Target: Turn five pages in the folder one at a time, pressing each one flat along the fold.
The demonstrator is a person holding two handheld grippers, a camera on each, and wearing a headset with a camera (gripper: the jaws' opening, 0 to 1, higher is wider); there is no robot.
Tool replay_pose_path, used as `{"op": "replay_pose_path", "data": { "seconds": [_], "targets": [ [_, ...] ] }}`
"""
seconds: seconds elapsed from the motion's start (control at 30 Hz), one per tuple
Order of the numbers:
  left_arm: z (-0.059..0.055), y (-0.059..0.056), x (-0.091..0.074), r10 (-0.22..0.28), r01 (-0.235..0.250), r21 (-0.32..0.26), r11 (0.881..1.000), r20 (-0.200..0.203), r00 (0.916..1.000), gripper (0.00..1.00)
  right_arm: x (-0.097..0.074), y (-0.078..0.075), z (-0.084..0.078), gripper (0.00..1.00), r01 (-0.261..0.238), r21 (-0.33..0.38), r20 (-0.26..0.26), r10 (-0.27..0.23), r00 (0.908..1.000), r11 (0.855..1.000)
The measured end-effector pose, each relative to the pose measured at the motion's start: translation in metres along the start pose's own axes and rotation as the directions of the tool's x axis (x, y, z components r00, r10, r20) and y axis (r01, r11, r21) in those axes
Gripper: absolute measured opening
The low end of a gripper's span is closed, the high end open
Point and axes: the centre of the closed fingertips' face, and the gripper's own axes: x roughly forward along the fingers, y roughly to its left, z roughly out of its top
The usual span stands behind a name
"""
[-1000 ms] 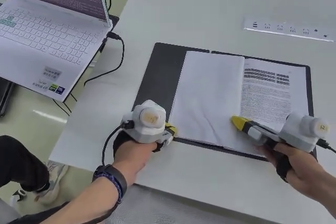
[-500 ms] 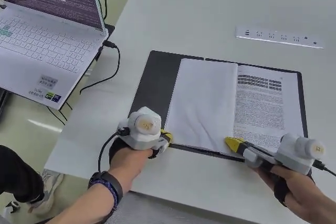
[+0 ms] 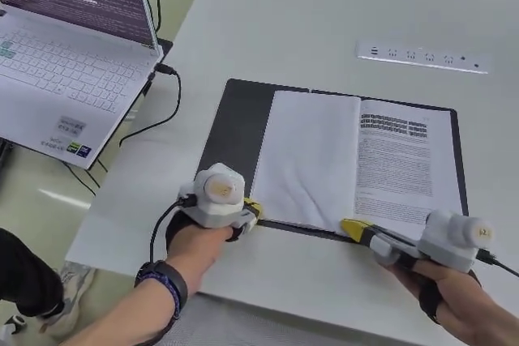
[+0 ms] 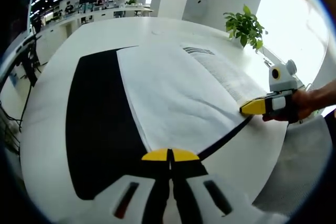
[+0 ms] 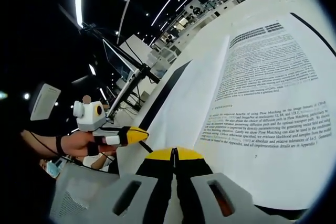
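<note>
A laptop (image 3: 65,79) sits open at the table's (image 3: 324,6) left edge, its cable (image 3: 166,111) trailing toward the folder (image 3: 239,119). The left gripper (image 3: 252,211) has stayed at the near left corner of the blank page (image 3: 312,151), its jaws pressed together on the black cover. The folder lies open and flat in the middle of the table, with the printed page (image 3: 405,168) to the right of the fold. A second ago the right gripper (image 3: 353,228) lay on the paper partway up the fold. It has since slid back to the folder's near edge, jaws pressed together. A power strip (image 3: 422,58) lies beyond the folder.

The left gripper view adds a potted plant (image 4: 244,24) past the table. The right gripper view makes the printed lines readable as text and shows the left gripper (image 5: 137,136) from the side.
</note>
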Motion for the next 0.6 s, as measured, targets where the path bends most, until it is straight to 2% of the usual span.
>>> {"op": "replay_pose_path", "data": {
  "seconds": [0.23,0.37,0.47,0.6],
  "targets": [
    [0.0,0.0,0.0,-0.008,0.008,-0.002,1.0,-0.006,0.9999,0.0,-0.001,0.001,0.0,0.0,0.016,0.006,-0.008,-0.016,0.9998,1.0],
    [0.0,-0.005,-0.002,-0.019,0.021,0.043,0.999,-0.057,0.9982,0.01,-0.002,0.001,0.002,0.0,0.039,0.003,-0.019,-0.039,0.999,0.999],
    [0.008,-0.009,-0.005,-0.026,0.029,0.048,0.998,-0.049,0.9985,0.08,-0.006,0.002,0.006,0.09,0.044,-0.002,-0.018,-0.044,0.9989,0.999],
    [0.024,-0.019,-0.013,-0.043,0.044,0.056,0.997,-0.021,0.9988,0.16,-0.018,0.003,0.02,0.22,0.075,-0.062,-0.004,-0.076,0.9971,0.995]
  ]
}}
